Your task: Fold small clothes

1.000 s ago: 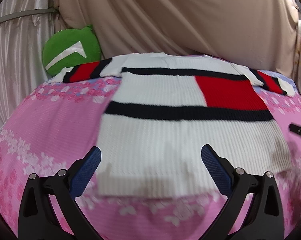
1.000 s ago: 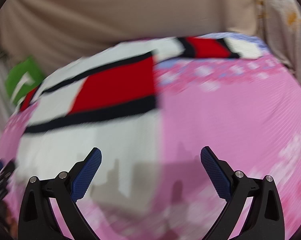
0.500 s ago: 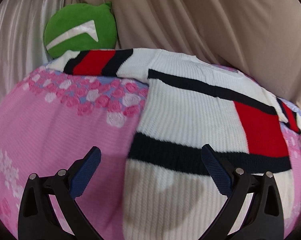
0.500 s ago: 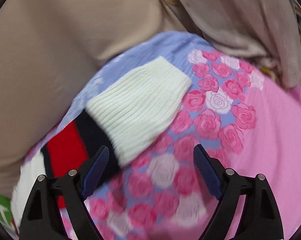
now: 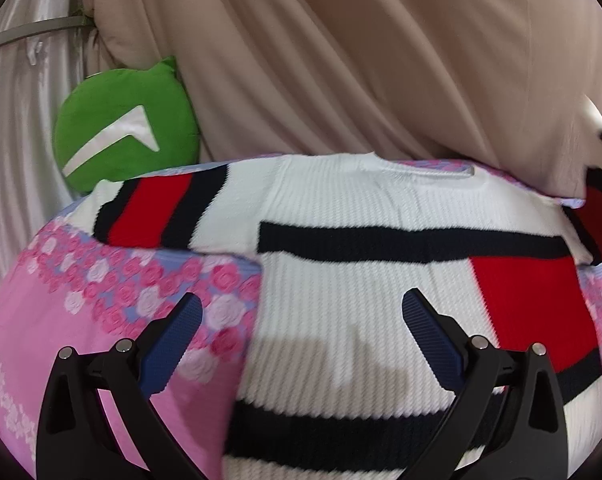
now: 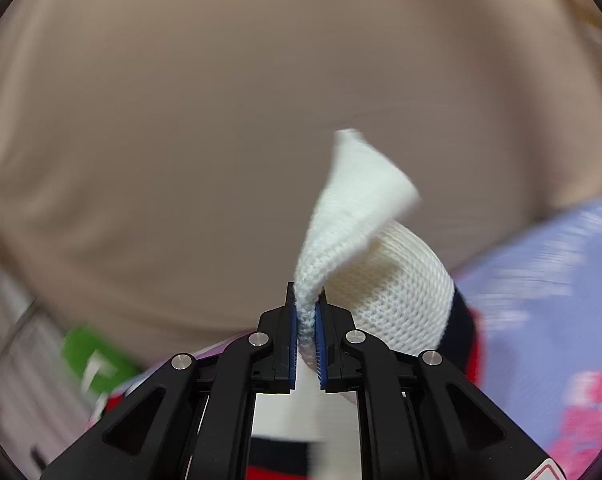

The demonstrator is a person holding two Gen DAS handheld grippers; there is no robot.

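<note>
A white knit sweater (image 5: 365, 288) with black stripes and red blocks lies flat on the pink flowered bedspread (image 5: 81, 336). Its left sleeve (image 5: 153, 212) stretches out to the left. My left gripper (image 5: 301, 320) is open, hovering over the sweater's left side, holding nothing. My right gripper (image 6: 307, 312) is shut on the white cuff of the right sleeve (image 6: 357, 216) and holds it lifted above the bed. The lifted sleeve shows at the far right of the left wrist view (image 5: 599, 216).
A green round cushion (image 5: 125, 128) sits at the bed's back left. A beige curtain (image 5: 381, 60) hangs behind the bed. A shiny white drape (image 5: 17, 140) is at the far left. The bedspread also shows in the right wrist view (image 6: 541, 288).
My right gripper went from open above the right cuff to shut on it and lifted it. My left gripper moved forward along the sweater's left edge, staying open.
</note>
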